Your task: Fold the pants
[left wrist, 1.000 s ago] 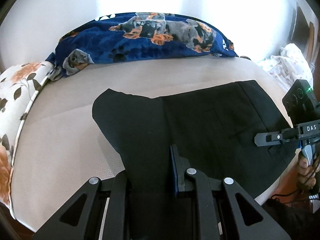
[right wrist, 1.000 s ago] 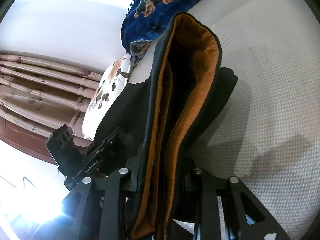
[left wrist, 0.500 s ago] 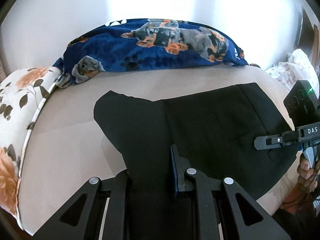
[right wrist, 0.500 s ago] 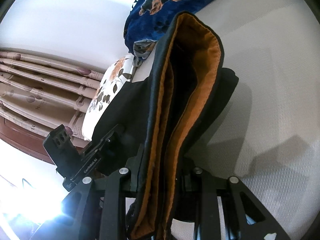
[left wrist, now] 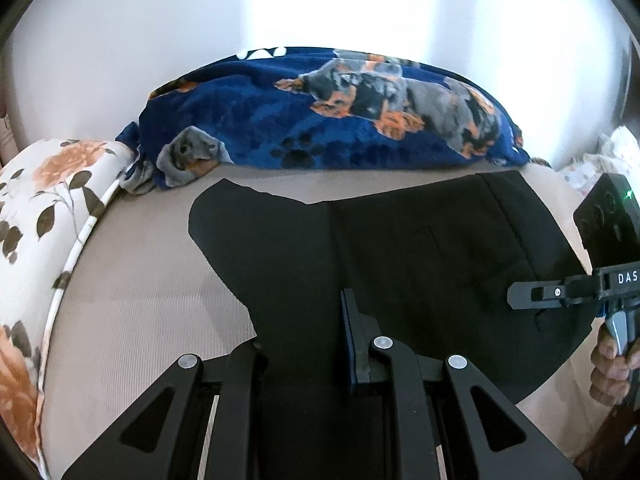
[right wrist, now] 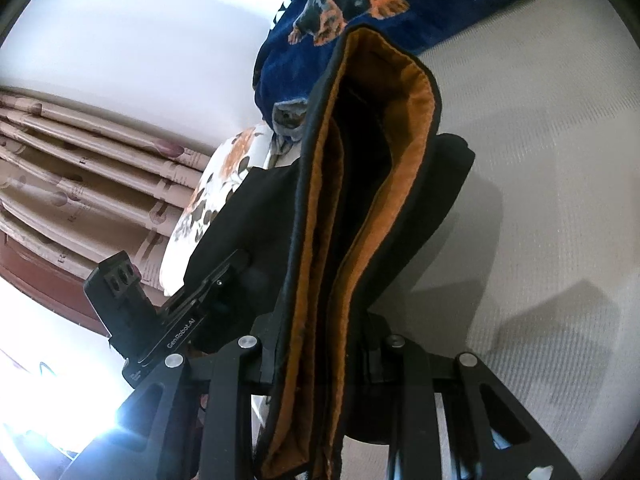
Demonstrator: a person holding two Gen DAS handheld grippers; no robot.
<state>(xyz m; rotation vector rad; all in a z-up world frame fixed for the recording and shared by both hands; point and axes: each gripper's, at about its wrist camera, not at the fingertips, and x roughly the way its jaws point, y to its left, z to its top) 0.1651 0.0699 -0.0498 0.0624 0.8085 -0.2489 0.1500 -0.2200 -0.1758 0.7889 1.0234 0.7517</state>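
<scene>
Black pants (left wrist: 400, 248) lie spread on a beige bed (left wrist: 152, 292), waistband to the right. My left gripper (left wrist: 308, 344) is shut on the pants' near edge, the cloth running between its fingers. My right gripper (right wrist: 320, 356) is shut on the waistband (right wrist: 384, 128), which stands up between its fingers and shows an orange-brown lining. The right gripper also shows at the right edge of the left wrist view (left wrist: 520, 296), over the waist end. The left gripper shows in the right wrist view (right wrist: 224, 276), on the black cloth.
A navy dog-print blanket (left wrist: 328, 120) lies along the back of the bed against a white wall. A floral pillow (left wrist: 36, 216) sits at the left edge. White cloth (left wrist: 616, 148) is piled at far right. Curtains (right wrist: 80, 168) hang beyond the bed.
Both grippers keep their hold. The left wrist view has tilted up slightly, showing more of the blanket and wall. The waistband stays raised in the right gripper.
</scene>
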